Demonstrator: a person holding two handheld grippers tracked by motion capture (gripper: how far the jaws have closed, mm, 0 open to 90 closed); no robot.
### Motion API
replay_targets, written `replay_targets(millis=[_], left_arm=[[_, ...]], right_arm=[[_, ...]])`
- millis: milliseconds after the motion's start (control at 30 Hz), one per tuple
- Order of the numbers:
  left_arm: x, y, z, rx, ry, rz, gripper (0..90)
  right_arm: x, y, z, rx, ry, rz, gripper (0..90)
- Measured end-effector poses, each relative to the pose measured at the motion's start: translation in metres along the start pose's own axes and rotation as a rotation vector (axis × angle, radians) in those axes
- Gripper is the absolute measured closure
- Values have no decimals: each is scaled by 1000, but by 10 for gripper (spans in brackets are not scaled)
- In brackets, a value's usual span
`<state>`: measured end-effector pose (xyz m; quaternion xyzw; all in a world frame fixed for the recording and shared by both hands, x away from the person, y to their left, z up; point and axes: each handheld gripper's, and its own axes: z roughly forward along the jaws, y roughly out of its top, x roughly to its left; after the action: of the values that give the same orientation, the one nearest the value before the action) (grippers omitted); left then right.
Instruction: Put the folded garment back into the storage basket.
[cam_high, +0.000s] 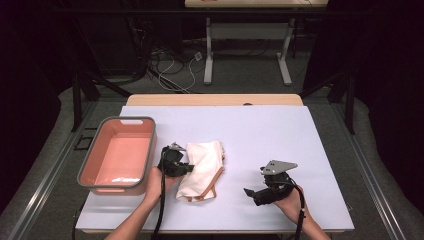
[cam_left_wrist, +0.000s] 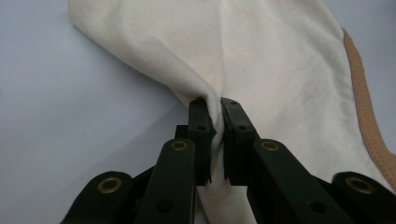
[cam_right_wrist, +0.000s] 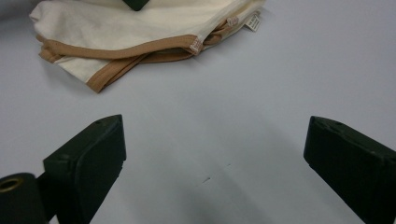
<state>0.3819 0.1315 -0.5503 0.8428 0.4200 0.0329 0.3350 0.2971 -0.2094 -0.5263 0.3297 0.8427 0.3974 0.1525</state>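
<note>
Cloth (cam_left_wrist: 261, 60) is pinched tight in the left gripper (cam_left_wrist: 217, 109), a fold bunched between its jaws, ready for lifting toward the pink bin (cam_high: 120, 121) behind it. Right gripper (cam_right_wrist: 215, 154) waits nearby, jaws wide, nothing held.

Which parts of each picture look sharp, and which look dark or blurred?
High view: the pale table is evenly lit, the room behind dark. Left gripper view: the cream cloth with tan trim is soft-focused, the left gripper pinching it sharper. Right gripper view: the open right gripper is blurred, the cloth sharper.
</note>
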Motion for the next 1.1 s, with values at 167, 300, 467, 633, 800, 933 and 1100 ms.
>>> replay_targets(millis=[167, 300, 467, 633, 800, 933, 1100], left_arm=[[0, 1, 0, 0, 7, 27, 841], [-1, 4, -3, 1, -15, 19, 848], [-5, 7, -7, -8, -9, 32, 855], [-8, 15, -17, -20, -19, 71, 857], [-7, 21, -22, -29, -16, 75, 857], [-10, 32, -31, -6, 16, 111, 857], [-17, 44, -40, 12, 42, 154, 858]], right_arm=[[-1, 0, 2, 8, 6, 2, 52], [-3, 0, 0, -7, 2, 10, 52], [-5, 0, -3, -4, -7, 16, 53], [-6, 2, -6, -11, -15, 12, 54], [-8, 2, -5, -13, -20, 25, 55], [-8, 2, -5, -8, -22, 22, 57], [-8, 2, -5, -12, -17, 19, 58]])
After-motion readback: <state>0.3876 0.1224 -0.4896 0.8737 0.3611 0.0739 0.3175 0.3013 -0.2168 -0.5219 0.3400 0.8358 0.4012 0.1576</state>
